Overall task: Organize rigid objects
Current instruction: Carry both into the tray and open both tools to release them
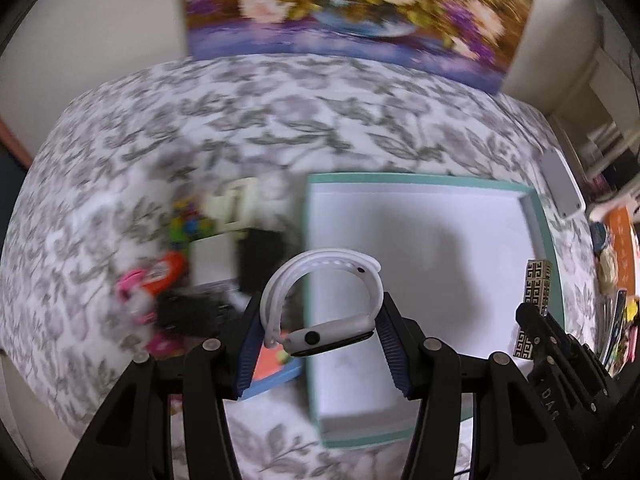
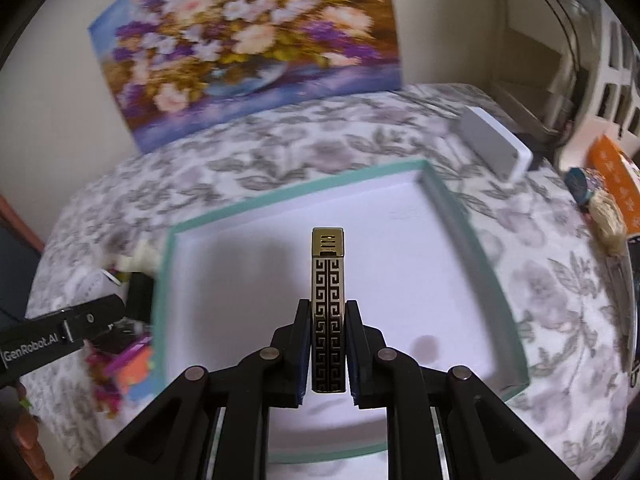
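The left gripper (image 1: 320, 330) is clamping a white smartwatch (image 1: 320, 304); the right gripper (image 2: 328, 344) is pinching a gold-patterned lighter (image 2: 328, 304). Both are hovering over the teal tray (image 2: 452, 196), so lowering and releasing inside it looks next.

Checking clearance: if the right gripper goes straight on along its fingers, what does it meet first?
Probably the white floor of the teal box; the right gripper, holding the gold lighter, points into it. Depth is unclear.

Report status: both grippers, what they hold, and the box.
Left gripper shut on white smartwatch, at the box's left edge. Right gripper shut on gold patterned lighter, above the teal box. Box interior bare; nothing in the way.
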Tool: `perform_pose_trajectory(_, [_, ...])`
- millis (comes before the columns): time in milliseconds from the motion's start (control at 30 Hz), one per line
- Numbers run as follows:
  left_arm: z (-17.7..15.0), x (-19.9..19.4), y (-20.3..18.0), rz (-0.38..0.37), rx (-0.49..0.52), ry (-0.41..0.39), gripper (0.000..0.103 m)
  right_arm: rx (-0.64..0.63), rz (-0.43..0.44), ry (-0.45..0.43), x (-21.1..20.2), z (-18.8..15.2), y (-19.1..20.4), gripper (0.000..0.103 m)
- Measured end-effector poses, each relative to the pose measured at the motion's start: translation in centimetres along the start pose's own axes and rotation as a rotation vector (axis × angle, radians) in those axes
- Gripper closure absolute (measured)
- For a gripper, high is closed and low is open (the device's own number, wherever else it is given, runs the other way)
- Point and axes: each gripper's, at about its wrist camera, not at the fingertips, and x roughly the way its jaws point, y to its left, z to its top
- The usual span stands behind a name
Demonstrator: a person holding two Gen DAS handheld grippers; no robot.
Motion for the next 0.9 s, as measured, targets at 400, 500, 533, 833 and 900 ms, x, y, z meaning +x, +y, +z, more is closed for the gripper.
perform_pose_trajectory(400, [0.7, 4.4, -4.1, -0.014, 0.09, 0.044, 0.047, 0.026, -0.078, 0.024, 2.4, 0.3, -3.5, 0.086])
perform_pose_trajectory(500, [0.7, 4.8, -4.1, -0.028, 0.093, 0.047, 0.047, 0.028, -0.09, 0.035, 3.0, 0.3, -3.9, 0.086])
perform_pose_trajectory(533, [0.7, 4.8, -4.1, -0.029, 0.093, 0.046, 0.047, 0.032, -0.094, 0.038, 3.2, 0.3, -4.1, 0.086])
perform_pose_trajectory(833, [0.4, 4.1, -3.4, -0.031, 0.083, 0.012, 0.026, 0.077, -0.104, 0.045, 3.2, 0.0, -4.9, 0.083])
perform_pose_trajectory(900, [0.4, 3.8, -3.1, -0.027, 0.079, -0.003, 0.026, 0.086, -0.102, 0.051, 3.3, -0.1, -5.1, 0.077])
